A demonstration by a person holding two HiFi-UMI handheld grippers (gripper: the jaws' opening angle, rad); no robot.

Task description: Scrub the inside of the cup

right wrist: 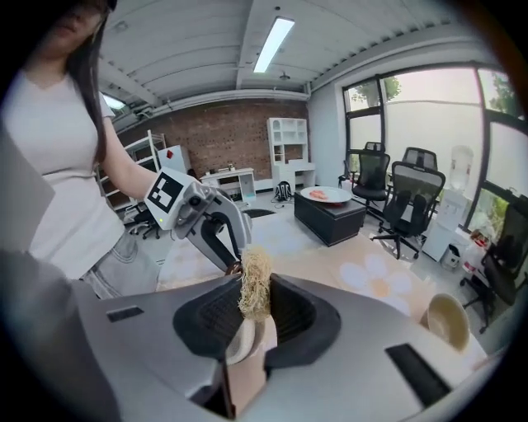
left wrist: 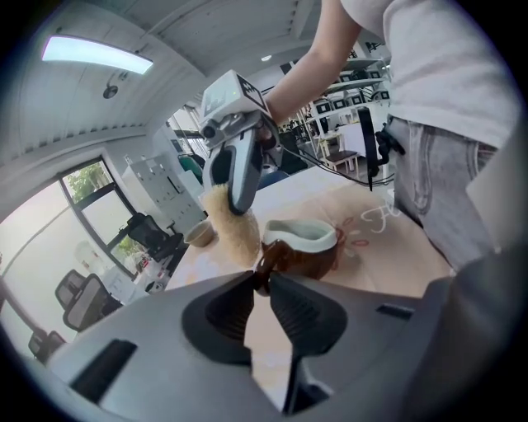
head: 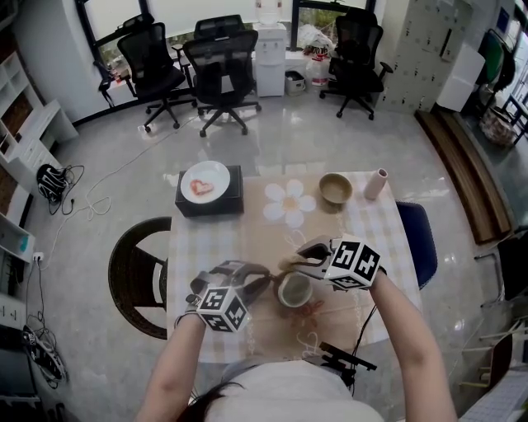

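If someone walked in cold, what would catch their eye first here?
The brown cup at the near middle of the table, its handle pinched in the left gripper. Close beside it, the right gripper holds a straw-coloured scrubber. Farther back, a white plate sits on a black box.

Head view: bright, even daylight from the windows [head: 177, 12] at 12 o'clock, with a pale sheen on the floor [head: 313, 136] just below them. Shadow beside the table [head: 363, 227] is faint. Straight lines bow toward the edges.

Left gripper view: ceiling strip [left wrist: 97, 54] at 10 o'clock blown white; office window [left wrist: 87, 189] at 9 o'clock overexposed. My left gripper [left wrist: 262, 280] is soft and dim grey in the foreground; the cup [left wrist: 301, 247] rim is fairly sharp. Corners go black.

Right gripper view: ceiling lamp [right wrist: 274, 43] at 12 o'clock; side windows [right wrist: 429, 124] at 3 o'clock washed out. The scrubber [right wrist: 254, 284] fibres resolve; my right gripper [right wrist: 247, 317] blurs. Heavy fisheye, dark rim.
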